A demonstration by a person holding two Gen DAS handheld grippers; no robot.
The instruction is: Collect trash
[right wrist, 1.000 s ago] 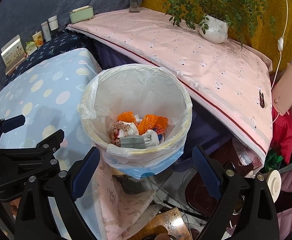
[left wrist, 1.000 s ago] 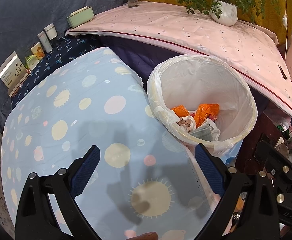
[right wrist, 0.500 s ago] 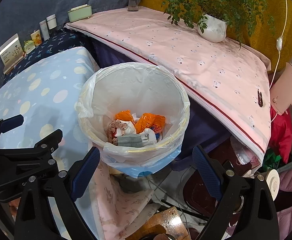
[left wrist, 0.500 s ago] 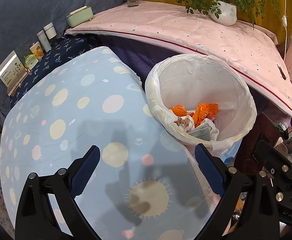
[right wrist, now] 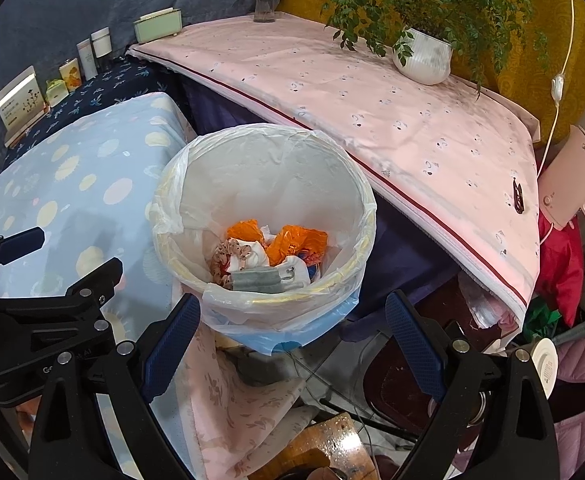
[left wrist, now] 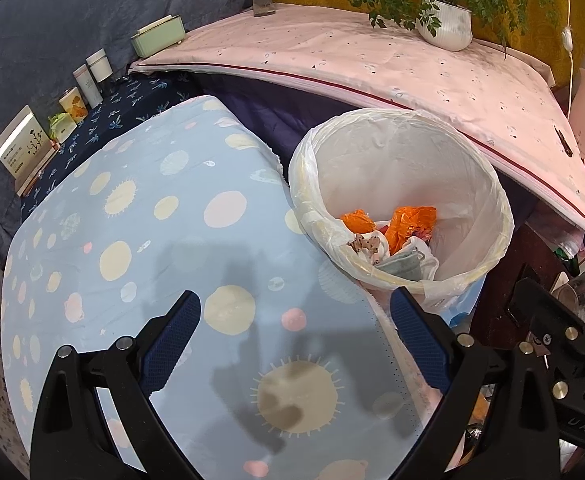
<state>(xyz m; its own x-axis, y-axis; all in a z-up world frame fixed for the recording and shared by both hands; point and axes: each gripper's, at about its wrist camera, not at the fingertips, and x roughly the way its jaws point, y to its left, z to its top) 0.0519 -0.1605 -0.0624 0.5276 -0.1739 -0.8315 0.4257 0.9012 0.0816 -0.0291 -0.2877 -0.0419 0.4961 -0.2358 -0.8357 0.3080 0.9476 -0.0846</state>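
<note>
A trash bin with a white liner (left wrist: 464, 160) (right wrist: 252, 168) stands beside a table covered in a light blue dotted cloth (left wrist: 152, 220) (right wrist: 72, 184). Inside lie orange wrappers (left wrist: 410, 222) (right wrist: 292, 242), a grey face mask (left wrist: 402, 266) (right wrist: 258, 280) and crumpled paper. My left gripper (left wrist: 294, 334) is open and empty above the blue cloth, left of the bin. My right gripper (right wrist: 292, 330) is open and empty just in front of the bin's near rim. The left gripper also shows in the right wrist view (right wrist: 52, 280).
A pink-covered table (left wrist: 352, 56) behind the bin carries a potted plant (left wrist: 446, 28), a vase and a green box (left wrist: 156, 36). Small bottles and cards (left wrist: 68, 108) line the dark blue cloth at the left. Clutter and cables lie on the floor (right wrist: 332, 400) below the bin.
Both views have shifted slightly; the bin sits a little lower and closer in the right wrist view. Both grippers stay open and empty.
</note>
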